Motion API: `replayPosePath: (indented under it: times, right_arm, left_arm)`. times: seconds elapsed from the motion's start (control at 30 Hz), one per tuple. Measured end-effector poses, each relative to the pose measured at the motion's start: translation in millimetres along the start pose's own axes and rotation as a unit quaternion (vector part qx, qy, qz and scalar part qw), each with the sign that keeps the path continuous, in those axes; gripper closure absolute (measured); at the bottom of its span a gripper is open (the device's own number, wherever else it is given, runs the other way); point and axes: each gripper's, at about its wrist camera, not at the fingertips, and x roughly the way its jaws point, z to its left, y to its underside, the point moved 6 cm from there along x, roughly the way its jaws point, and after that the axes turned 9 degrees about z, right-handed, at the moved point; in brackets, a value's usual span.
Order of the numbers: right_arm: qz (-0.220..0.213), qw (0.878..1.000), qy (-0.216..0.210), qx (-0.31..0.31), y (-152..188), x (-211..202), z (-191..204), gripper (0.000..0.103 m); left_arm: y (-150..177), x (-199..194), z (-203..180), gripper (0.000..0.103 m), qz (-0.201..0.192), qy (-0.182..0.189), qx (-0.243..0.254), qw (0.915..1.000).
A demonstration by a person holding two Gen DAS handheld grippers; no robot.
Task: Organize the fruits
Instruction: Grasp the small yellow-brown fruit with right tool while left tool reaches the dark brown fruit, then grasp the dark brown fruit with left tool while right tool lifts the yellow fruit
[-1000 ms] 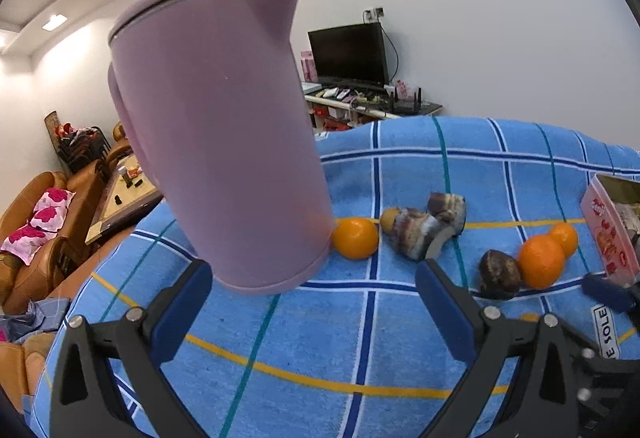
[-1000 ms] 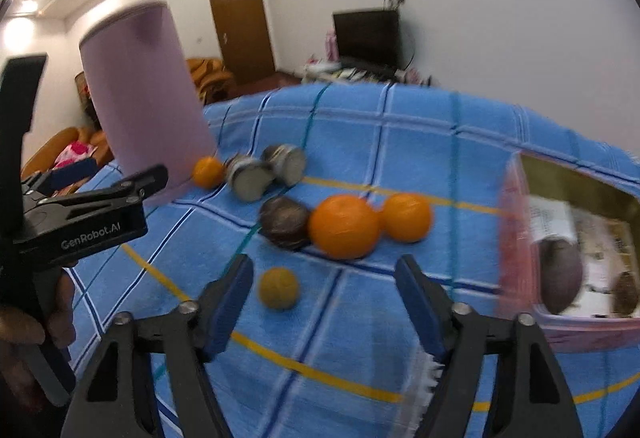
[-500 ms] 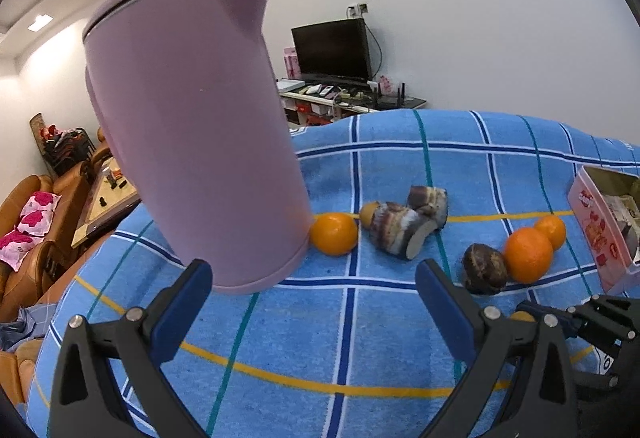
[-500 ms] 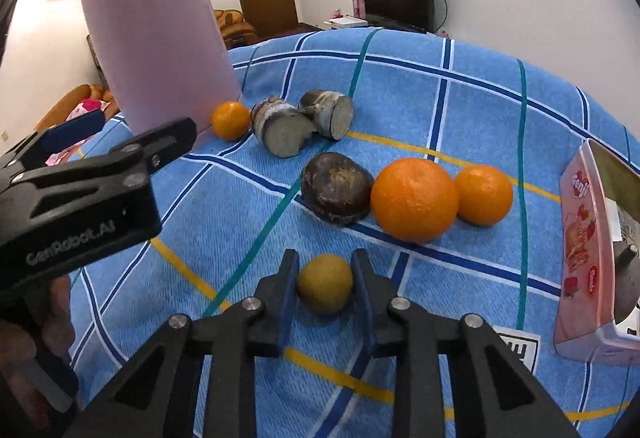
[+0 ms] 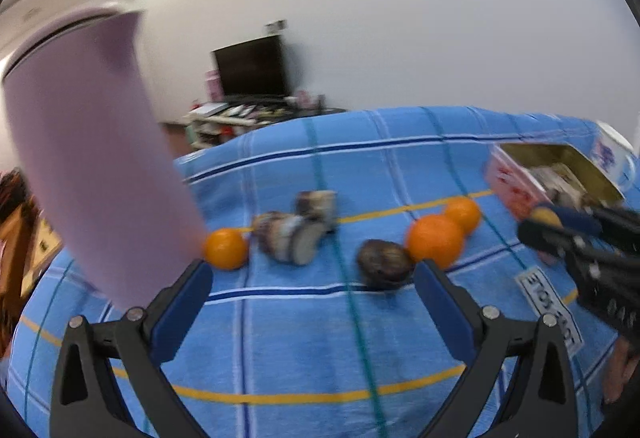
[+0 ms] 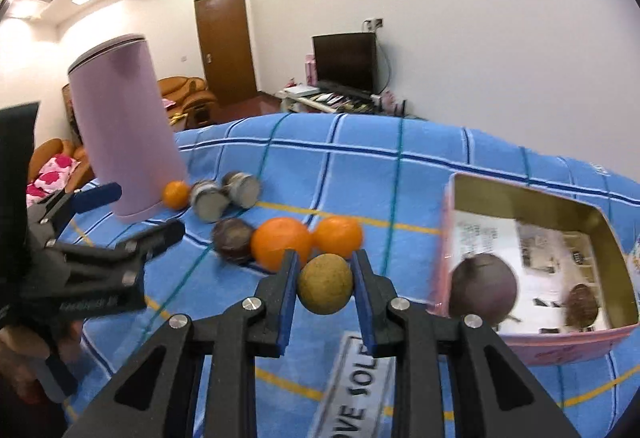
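My right gripper is shut on a small yellow-brown round fruit and holds it above the blue cloth, left of the pink box. The box holds a dark round fruit and a small brown one. On the cloth lie two oranges, a dark brown fruit, two cut taro-like pieces and a small orange. My left gripper is open and empty, low over the cloth, with the dark fruit ahead of it.
A tall pink kettle stands at the left beside the small orange. A white mug sits behind the box. The table's far edge drops to a room with a TV and sofas. A label lies on the cloth.
My right gripper closed on the yellow-brown fruit, lifted it off the cloth and carried it right toward the pink box. The left gripper swung right, still open.
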Motion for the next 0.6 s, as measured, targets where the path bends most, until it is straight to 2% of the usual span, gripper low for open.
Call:
replayPosePath:
  times: [0.17,0.37,0.6]
  right_arm:
    - [-0.001,1.000,-0.009,0.025,-3,-6,-17,0.075]
    - [-0.008,0.999,-0.014,0.042,-5,-8,-27,0.074]
    - [-0.006,0.999,-0.019,0.045,-6,-7,-29,0.074]
  left_arm:
    - [-6,7,-29,0.006,0.022,0.025,0.050,0.9982]
    - [-13,37,-42,0.026,0.077,-0.004,0.113,0.9906]
    - [-11,60,-44,0.027,0.103,0.020,0.131,0.9858]
